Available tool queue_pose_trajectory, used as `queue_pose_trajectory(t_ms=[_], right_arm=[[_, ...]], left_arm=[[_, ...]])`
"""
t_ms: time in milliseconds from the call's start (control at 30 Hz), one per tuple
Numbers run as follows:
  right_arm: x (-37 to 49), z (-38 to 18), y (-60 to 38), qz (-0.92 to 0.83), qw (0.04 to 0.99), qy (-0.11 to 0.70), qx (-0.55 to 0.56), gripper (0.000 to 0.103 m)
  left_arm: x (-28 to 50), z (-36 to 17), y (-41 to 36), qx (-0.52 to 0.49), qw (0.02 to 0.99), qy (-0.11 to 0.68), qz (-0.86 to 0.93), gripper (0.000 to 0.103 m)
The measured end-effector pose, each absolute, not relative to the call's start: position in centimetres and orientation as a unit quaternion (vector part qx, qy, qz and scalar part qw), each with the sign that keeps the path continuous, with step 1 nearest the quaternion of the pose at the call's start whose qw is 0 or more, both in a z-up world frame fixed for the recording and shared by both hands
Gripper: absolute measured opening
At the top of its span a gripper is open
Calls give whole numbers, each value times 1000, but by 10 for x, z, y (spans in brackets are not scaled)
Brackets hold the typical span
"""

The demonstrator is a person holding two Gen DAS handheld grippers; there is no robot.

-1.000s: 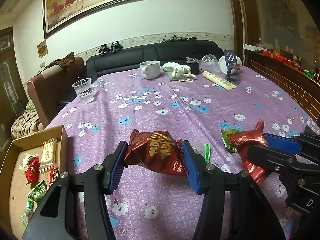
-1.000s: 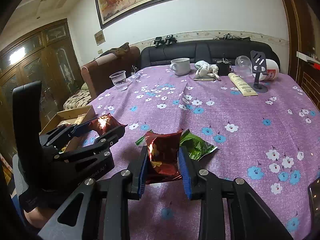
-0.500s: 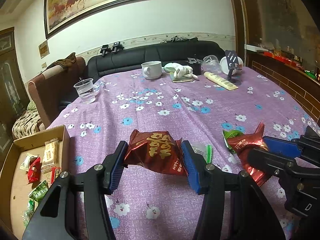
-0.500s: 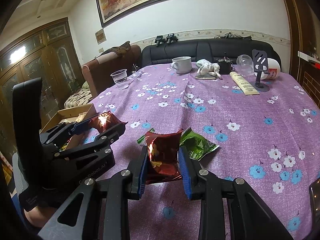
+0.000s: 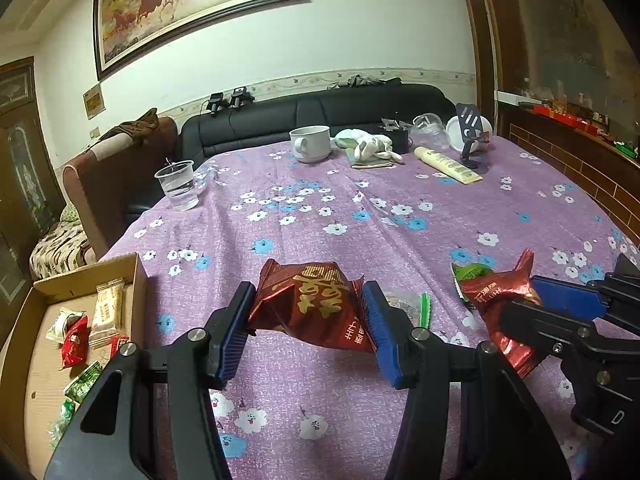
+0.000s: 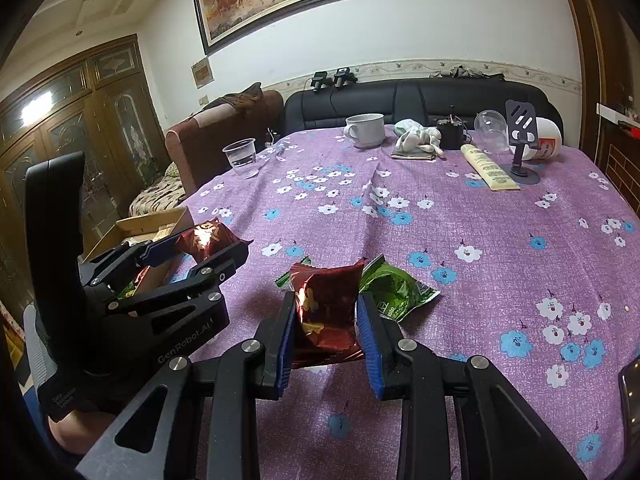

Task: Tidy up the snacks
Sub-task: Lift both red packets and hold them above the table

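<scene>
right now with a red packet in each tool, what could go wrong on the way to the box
1. The left tool pinches its red packet only by the sides, and the foil sags; it could slip.
2. The green packet lies against the right tool's red packet and might get dragged.
3. The cardboard box has a raised wall that a low packet may catch.

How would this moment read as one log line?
left hand-held gripper: grips red packet | right hand-held gripper: grips red packet | box: partly filled
</scene>
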State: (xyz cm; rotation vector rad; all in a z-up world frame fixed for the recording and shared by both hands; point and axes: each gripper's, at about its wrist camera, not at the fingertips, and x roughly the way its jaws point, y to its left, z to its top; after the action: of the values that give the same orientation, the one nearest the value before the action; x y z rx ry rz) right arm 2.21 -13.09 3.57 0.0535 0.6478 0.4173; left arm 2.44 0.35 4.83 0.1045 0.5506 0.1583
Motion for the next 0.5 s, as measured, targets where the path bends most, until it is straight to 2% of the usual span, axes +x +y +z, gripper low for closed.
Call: queue_pose_trajectory(t_ms=[500], right_arm=[[22, 36, -131, 203, 926, 316, 26, 30]], left_arm=[[25, 48, 5, 51, 957, 272, 86, 53]])
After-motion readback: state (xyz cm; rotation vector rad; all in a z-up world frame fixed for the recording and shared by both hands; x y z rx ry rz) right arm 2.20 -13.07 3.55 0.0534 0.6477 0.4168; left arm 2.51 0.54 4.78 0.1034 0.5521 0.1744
